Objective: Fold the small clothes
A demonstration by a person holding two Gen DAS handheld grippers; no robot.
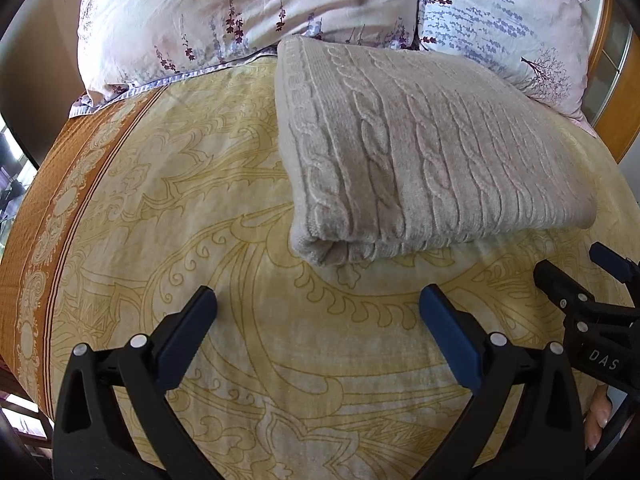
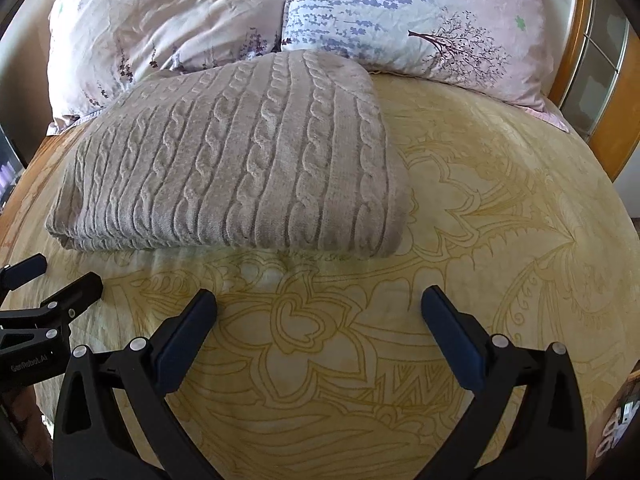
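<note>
Lying folded on the bed (image 1: 208, 208), the grey cable-knit sweater (image 1: 420, 152) sat toward the head edge, its far end touching the two floral pillows (image 1: 224, 12). Its cable ribs ran from the pillows toward the foot, and a rolled fold faced the cameras. Yellow patterned bedspread lay bare on the near side and toward both side edges. The left hand-held gripper (image 1: 318, 300) hovered wide open and held nothing; the right hand-held gripper (image 2: 319, 300) did likewise, both apart from the sweater.
</note>
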